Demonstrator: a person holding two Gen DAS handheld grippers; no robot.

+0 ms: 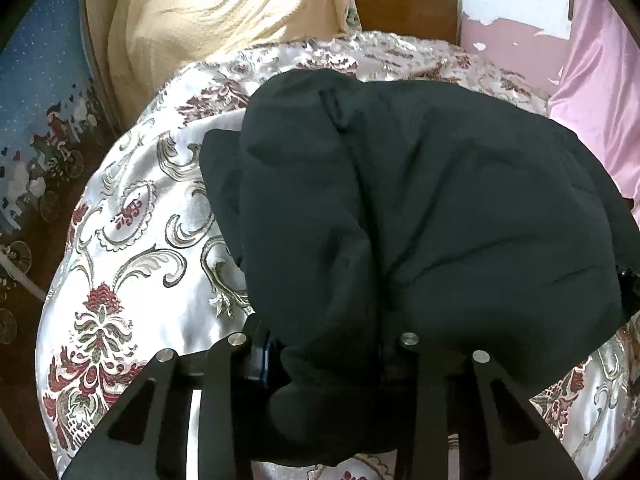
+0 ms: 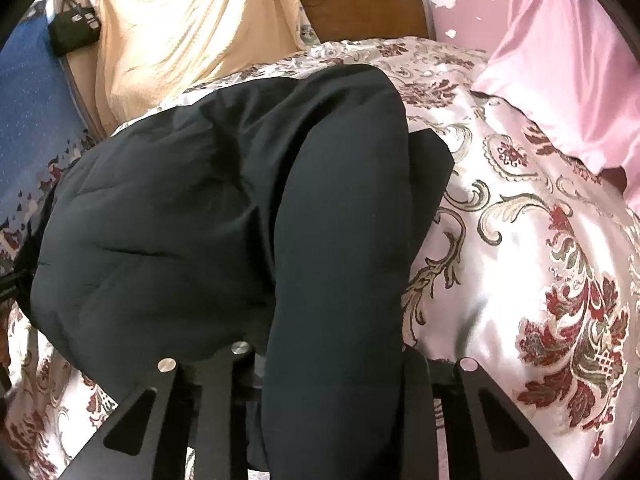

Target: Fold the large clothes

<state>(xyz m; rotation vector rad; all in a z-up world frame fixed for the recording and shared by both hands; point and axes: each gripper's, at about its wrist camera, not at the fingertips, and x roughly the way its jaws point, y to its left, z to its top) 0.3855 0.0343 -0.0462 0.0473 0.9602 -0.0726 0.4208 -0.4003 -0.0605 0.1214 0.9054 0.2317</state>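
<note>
Jacket half folded, both grippers buried in it

Jacket [image 1: 420, 208], dark and padded, lies bunched on the bed [image 1: 132, 216], with a thick roll of it running between the left gripper [image 1: 332, 360] arms and another between the right gripper [image 2: 332, 364] arms. Fabric hides both sets of jaws, so I cannot tell whether either grasps the cloth or is released. By my reading the sides have been turned in over the body, but the bundle is still puffy and uneven; a last fold and flattening remain. Around it: floral satin bedspread, cream blanket [image 1: 224, 4], pink pillow [image 2: 560, 64], wooden headboard [image 2: 360, 4], small black bag [image 2: 74, 28]. No label or writing is readable anywhere.
</note>
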